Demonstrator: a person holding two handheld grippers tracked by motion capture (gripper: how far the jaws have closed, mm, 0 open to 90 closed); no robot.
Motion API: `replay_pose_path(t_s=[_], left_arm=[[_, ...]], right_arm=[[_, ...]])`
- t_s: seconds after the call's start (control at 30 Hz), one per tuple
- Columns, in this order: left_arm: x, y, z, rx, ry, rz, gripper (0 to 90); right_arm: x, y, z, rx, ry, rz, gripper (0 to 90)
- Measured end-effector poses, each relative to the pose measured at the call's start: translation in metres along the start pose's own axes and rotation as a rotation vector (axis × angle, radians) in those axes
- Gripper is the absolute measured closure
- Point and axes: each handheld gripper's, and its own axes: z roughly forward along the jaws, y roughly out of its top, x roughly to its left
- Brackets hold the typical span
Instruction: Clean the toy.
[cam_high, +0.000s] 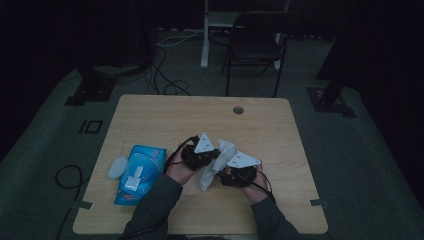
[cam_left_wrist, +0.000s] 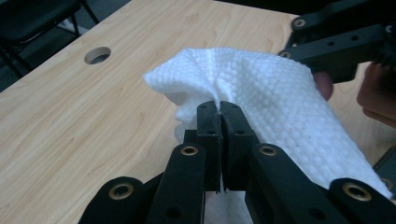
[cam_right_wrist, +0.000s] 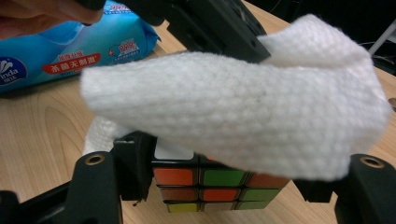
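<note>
1. Left gripper (cam_left_wrist: 219, 109): we log its jaws pressed together on a fold of the white wipe (cam_left_wrist: 261, 88), the cloth bunching at the tips and fanning away beyond them. From the high view we place this gripper (cam_high: 199, 156) just left of the table's middle, held above the top.
2. Right gripper (cam_right_wrist: 219, 186): we record its jaws clamped on the two sides of a colour-tiled puzzle cube (cam_right_wrist: 210, 184); orange, green and yellow tiles face the camera. In the high view this gripper (cam_high: 239, 172) sits just right of the other, nearer the front edge.
3. White wipe (cam_high: 214, 162): we find it stretched between the two grippers and draped over the top of the cube, one loose corner hanging toward the tabletop.
4. Blue wipe pack (cam_high: 139, 172): it lies flat at the left of the table (cam_high: 280, 130), its flap turned open beside it, near the left edge but inside it, and apart from the left hand.
5. Open room: we note bare wood across the whole far half and down the right side; a round cable hole (cam_high: 238, 110) sits close to the far edge.
6. Surroundings: a dark chair (cam_high: 257, 42) stands beyond the far edge, and cables lie on the floor.
</note>
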Motion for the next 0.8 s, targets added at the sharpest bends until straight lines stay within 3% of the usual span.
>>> replay_pose_path(t_s=[0.43, 0.8], left_arm=[[0.009, -0.006, 0.002, 0.004, 0.014, -0.039, 88.4], [0.012, -0.012, 0.007, 0.02, -0.009, -0.064, 88.4]], right_arm=[[-0.001, 0.001, -0.004, -0.027, 0.017, 0.005, 34.0], [-0.002, 0.001, -0.006, -0.041, 0.028, 0.018, 34.1]])
